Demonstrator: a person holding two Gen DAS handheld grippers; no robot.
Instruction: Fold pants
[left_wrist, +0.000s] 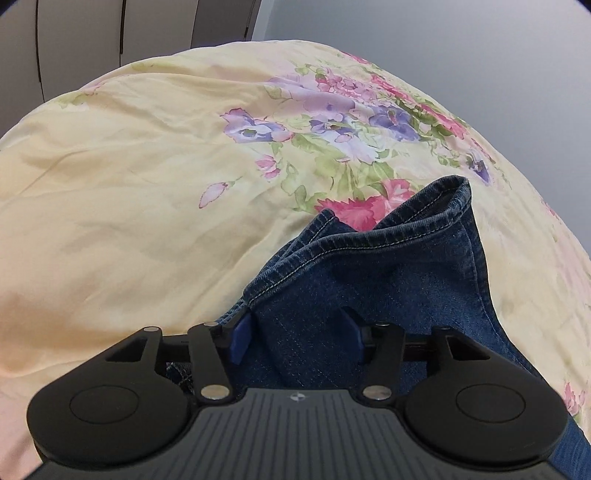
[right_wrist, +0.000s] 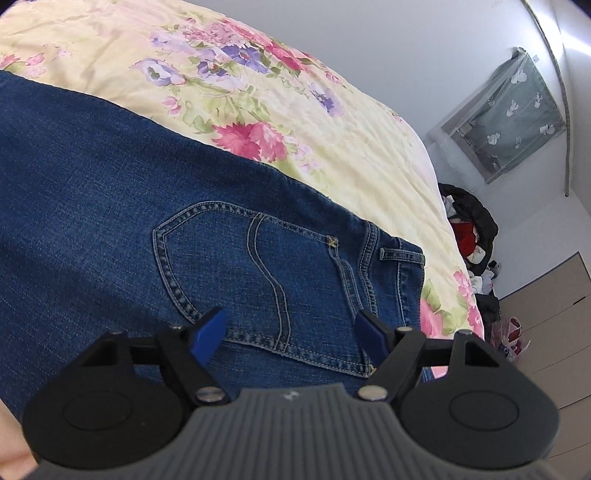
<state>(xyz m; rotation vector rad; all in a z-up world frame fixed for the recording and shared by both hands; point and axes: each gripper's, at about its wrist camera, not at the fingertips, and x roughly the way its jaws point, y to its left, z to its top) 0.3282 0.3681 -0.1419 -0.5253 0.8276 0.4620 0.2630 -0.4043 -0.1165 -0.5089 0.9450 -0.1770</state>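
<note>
Left gripper (left_wrist: 297, 339) angled down, jaws half-spread astride jeans (left_wrist: 369, 280) hem; right gripper (right_wrist: 291, 332) wide, empty, above pocket.

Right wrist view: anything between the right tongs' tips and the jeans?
Nothing. The right tongs hang open over the jeans at the back pocket; only bare denim shows between the tips.

matt denim pants (right_wrist: 110, 192) (cotton-like floral bedcover (left_wrist: 129, 166))

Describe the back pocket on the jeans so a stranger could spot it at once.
On the yellow floral bedspread lie dark blue denim jeans. Near their waistband end is the stitched patch back pocket, just beyond the right gripper. Its pale wavy seam sets it apart from the plain denim.
</note>
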